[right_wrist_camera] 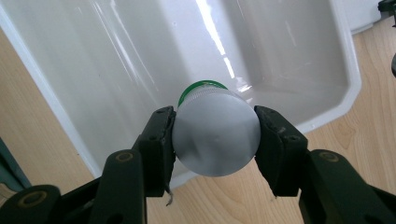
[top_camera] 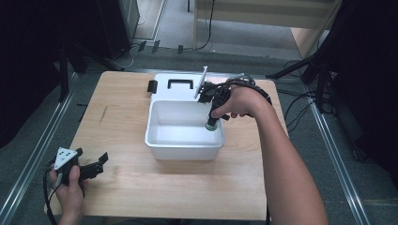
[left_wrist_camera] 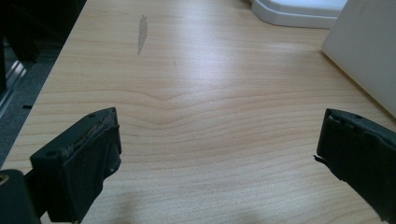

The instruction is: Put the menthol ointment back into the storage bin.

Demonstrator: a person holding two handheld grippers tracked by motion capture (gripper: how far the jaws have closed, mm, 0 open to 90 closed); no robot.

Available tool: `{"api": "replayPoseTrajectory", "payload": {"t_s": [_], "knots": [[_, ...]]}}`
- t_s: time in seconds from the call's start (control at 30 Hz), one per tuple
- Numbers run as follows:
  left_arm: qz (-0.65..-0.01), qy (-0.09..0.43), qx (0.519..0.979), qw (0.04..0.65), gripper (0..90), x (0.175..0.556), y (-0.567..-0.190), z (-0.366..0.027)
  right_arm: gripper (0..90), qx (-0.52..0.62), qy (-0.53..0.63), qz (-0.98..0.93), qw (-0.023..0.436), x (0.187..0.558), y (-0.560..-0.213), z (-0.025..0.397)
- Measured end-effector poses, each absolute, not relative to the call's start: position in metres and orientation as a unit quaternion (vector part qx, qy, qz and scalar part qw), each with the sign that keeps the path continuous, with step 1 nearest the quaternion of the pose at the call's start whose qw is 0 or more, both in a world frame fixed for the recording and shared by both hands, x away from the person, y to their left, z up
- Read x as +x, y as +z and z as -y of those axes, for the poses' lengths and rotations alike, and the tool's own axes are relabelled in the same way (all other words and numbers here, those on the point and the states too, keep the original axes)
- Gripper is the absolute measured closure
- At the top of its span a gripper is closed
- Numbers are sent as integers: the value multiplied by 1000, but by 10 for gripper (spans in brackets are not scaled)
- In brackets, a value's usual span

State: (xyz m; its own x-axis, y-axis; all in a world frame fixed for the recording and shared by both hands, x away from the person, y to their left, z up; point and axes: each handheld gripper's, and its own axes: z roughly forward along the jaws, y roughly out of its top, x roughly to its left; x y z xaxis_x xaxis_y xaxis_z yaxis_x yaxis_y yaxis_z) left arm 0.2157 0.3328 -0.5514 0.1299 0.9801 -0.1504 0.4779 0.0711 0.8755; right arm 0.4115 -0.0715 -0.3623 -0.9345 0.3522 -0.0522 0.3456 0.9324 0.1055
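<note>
A white plastic tub stands in the middle of the wooden table. My right gripper is shut on a small bottle, which hangs over the tub's right side with its green cap pointing down. In the right gripper view the bottle's pale round base sits between the two jaws of the right gripper. Its green cap points into the tub. My left gripper rests low at the table's front left, open and holding nothing. The left gripper has bare wood between its jaws.
The tub's white lid, with a black handle, lies flat just behind the tub. A black latch sits at its left edge. The tub's wall and the lid's corner lie ahead and to the right of the left gripper.
</note>
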Motion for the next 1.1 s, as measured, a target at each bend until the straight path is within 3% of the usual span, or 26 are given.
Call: {"api": "replayPoseTrajectory", "payload": {"t_s": [0.37, 1.1], "knots": [[-591, 292, 616, 431, 3, 216, -552, -333, 514, 118, 39, -990, 60, 410, -387, 68], [-592, 291, 614, 432, 3, 216, -552, -333, 514, 75, 10, -995, 66, 408, -425, 60]]}}
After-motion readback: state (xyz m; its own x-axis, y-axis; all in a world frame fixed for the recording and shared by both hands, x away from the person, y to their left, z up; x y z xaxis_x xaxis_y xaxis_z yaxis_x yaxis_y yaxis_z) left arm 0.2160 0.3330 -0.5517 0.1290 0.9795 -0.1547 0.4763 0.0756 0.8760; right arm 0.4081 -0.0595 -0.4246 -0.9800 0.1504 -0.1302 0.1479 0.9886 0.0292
